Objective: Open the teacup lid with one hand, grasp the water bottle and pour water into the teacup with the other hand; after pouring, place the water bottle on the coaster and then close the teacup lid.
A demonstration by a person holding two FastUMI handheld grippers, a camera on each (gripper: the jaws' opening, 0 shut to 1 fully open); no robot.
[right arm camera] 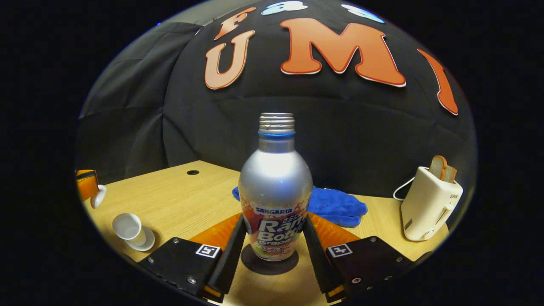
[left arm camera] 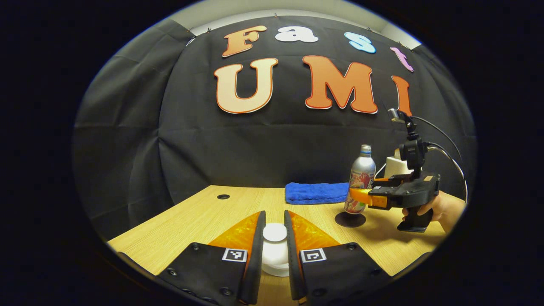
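Note:
The silver water bottle (right arm camera: pixel 275 187), uncapped, stands upright on a dark round coaster (right arm camera: pixel 255 264). My right gripper (right arm camera: pixel 273 223) is shut on its lower body, one finger on each side. In the left gripper view the same bottle (left arm camera: pixel 361 178) and coaster (left arm camera: pixel 349 220) show at the right, with the right gripper (left arm camera: pixel 360 196) around the bottle. My left gripper (left arm camera: pixel 275 219) is shut on the white teacup lid (left arm camera: pixel 275 233). In the right gripper view the open white teacup (right arm camera: pixel 127 226) sits on its saucer (right arm camera: pixel 148 242) at the far left. The left gripper (right arm camera: pixel 87 185) holds the lid (right arm camera: pixel 98 196) up beside it.
A folded blue cloth (right arm camera: pixel 338 205) lies behind the bottle by the wall. A cream toaster (right arm camera: pixel 427 206) with bread slices stands at the right. The wooden table (left arm camera: pixel 204 212) has a cable hole (left arm camera: pixel 223 196) at the back left. A hand (left arm camera: pixel 440 207) holds the right gripper's handle.

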